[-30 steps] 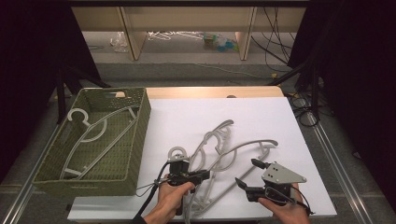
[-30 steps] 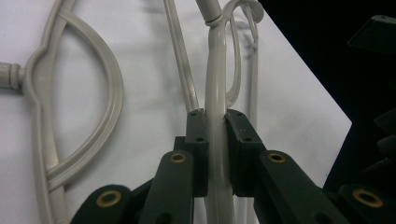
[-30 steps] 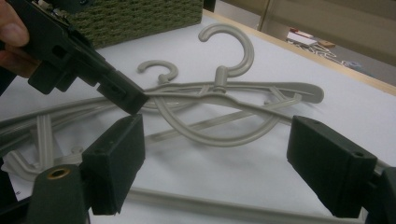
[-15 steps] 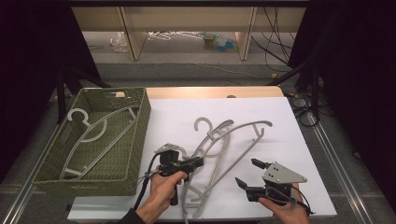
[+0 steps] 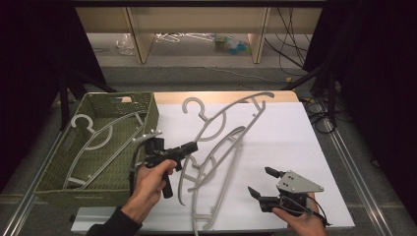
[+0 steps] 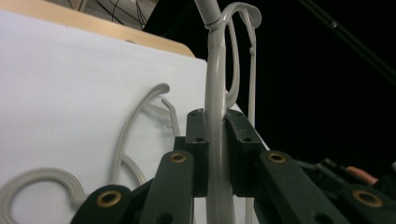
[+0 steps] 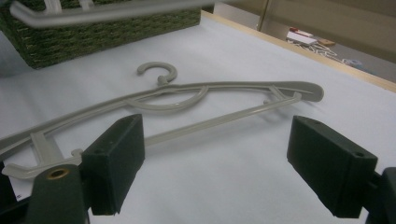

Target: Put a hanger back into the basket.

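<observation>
**Grey hanger clamped in the left tongs above the white worktop**

Nearest, in the left gripper view, a smooth grey plastic bar of the lifted hanger (image 6: 215,135) is seen pinched tight between the black pads of the left tongs (image 6: 215,154); its curved hook end is seen against the dark beyond. In the right gripper view the right tongs (image 7: 233,168) are spread wide with nothing between them, and a second hanger (image 7: 187,100) is shown lying flat on the matte white worktop (image 7: 243,154). From the high view, the held hanger is seen slanting away over the second one, and farther left a woven green basket (image 5: 59,172) holds a third hanger (image 5: 98,140).
</observation>
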`<state>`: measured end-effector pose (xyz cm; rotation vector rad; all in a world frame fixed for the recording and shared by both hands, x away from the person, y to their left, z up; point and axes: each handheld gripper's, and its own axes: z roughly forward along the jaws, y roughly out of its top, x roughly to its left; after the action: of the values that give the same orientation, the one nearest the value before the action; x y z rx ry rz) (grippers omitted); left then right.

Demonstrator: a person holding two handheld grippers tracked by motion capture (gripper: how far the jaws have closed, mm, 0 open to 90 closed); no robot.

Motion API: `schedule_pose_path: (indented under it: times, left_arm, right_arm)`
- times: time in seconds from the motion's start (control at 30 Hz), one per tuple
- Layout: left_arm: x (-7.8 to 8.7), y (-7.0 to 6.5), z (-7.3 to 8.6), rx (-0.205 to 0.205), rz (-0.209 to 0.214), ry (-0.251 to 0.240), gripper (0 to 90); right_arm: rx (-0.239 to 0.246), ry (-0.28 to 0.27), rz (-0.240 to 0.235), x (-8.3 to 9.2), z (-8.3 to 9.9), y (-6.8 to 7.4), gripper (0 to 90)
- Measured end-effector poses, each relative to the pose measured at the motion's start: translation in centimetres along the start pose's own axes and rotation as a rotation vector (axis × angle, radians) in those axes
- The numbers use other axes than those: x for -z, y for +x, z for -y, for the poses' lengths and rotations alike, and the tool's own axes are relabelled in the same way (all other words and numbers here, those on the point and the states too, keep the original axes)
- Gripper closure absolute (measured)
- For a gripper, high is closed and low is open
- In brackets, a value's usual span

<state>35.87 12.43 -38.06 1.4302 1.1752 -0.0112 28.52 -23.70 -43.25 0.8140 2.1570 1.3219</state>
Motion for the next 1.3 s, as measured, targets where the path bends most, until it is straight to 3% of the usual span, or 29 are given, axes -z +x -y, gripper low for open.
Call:
schedule_pose_path:
  times: [0.13,0.23,0.27,0.33,0.63,0.93,1.07,1.3]
  left_arm:
    - [1.9,0.3,-2.1,-0.027,-0.025,-0.027,80.2]
    - [3.5,0.8,-3.6,-0.021,-0.039,-0.060,80.2]
    - [3.9,1.3,-4.1,-0.056,-0.049,-0.076,80.2]
    - [4.9,1.6,-4.6,-0.020,-0.058,-0.076,80.2]
    - [9.4,5.1,-6.9,-0.002,-0.185,-0.151,80.1]
    - [13.8,8.6,-7.9,0.015,-0.278,-0.188,80.2]
    - [15.1,10.1,-8.0,0.029,-0.299,-0.213,80.1]
    - [16.7,12.3,-7.8,0.025,-0.374,-0.239,80.2]
  right_arm:
    - [0.000,0.009,0.002,0.1,0.0,-0.1,20.0]
    - [-0.002,0.008,0.000,0.1,0.0,-0.1,20.0]
    - [-0.002,0.016,0.002,0.2,0.0,-0.1,20.0]
    - [-0.005,0.009,0.000,0.0,0.0,-0.1,20.0]
    - [-0.004,0.010,-0.001,0.0,0.0,-0.1,20.0]
    - [0.003,0.010,0.002,0.0,0.0,-0.2,20.0]
    - [0.003,0.011,0.004,0.0,0.1,-0.2,20.0]
    - [0.001,0.010,0.003,-0.1,0.1,-0.1,20.0]
